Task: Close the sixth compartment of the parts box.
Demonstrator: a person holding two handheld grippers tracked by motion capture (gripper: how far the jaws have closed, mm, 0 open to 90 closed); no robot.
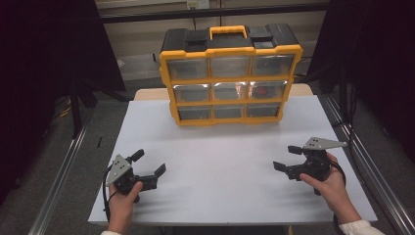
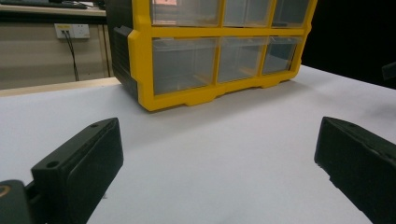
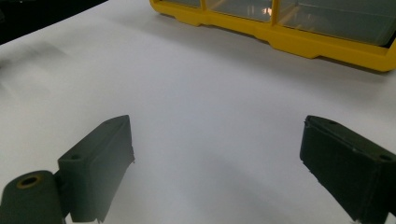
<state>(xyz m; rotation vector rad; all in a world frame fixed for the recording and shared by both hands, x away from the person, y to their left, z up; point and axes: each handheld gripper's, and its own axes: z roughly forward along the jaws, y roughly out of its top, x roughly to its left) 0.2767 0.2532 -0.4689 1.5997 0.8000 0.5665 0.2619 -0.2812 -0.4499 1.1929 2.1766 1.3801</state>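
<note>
The person's 2 forearms come in from the bottom edge of the high view, 1 gripper in each hand; the left hand wraps the body of the left gripper, whose 2 black jaws stand wide apart and point up and to the right; the right hand holds the right gripper, its 2 jaws spread wide and pointing left; a pale cuff shows at the right wrist; in each gripper view the 2 jaws rise far apart with nothing between them; the 2 grippers are well apart from each other.
</note>
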